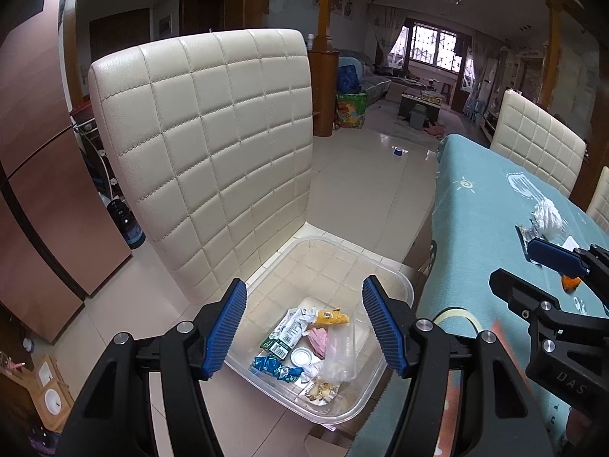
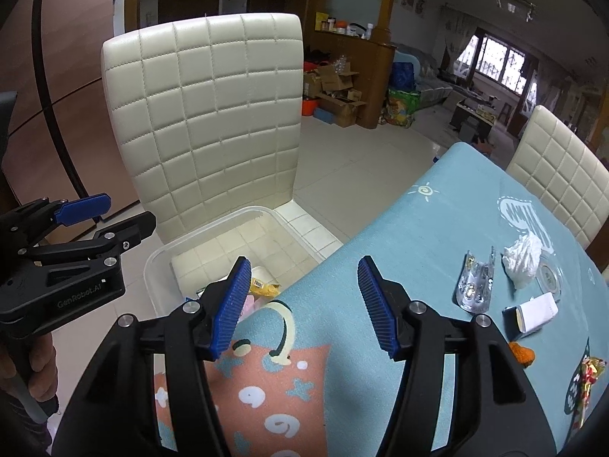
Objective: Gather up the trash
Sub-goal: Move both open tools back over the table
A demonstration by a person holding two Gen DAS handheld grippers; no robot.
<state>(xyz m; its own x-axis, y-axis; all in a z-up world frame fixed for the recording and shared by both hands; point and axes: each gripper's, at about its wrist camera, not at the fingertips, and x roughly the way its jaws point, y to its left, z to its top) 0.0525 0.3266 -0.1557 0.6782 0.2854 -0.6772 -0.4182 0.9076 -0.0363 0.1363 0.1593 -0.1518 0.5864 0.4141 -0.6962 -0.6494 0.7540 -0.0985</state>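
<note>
My left gripper (image 1: pixel 304 327) hangs over the clear plastic bin (image 1: pixel 403 285) on the cream chair seat (image 1: pixel 262 274), jaws spread, nothing between them. Wrappers (image 1: pixel 293 331) and a clear cup (image 1: pixel 342 350) lie in the bin. My right gripper (image 2: pixel 302 306) is over the table's near-left edge (image 2: pixel 342 251), jaws apart and empty. Near the right edge lie a crumpled tissue (image 2: pixel 523 257), a clear wrapper (image 2: pixel 475 285), a small white box (image 2: pixel 533 312) and an orange scrap (image 2: pixel 523 354).
</note>
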